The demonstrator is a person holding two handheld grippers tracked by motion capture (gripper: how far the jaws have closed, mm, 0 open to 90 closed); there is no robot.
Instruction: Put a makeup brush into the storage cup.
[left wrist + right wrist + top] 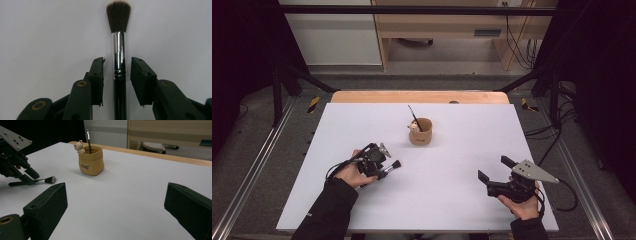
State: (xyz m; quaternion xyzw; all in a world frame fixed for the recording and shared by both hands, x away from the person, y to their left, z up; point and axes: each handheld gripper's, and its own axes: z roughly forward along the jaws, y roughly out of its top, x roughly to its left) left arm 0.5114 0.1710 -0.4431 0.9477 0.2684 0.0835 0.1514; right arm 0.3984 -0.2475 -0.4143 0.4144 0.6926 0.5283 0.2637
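Makeup brush (118, 50) is lying on the worktop (452, 200) between the left claw's (117, 75) parted jaws, untouched; right claw (115, 202) is gaping wide.

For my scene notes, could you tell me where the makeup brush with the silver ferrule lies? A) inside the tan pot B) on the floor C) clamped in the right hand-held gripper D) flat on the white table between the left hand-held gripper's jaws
D: the makeup brush lies on the white table between the left hand-held gripper jaws, gaps showing on both sides.
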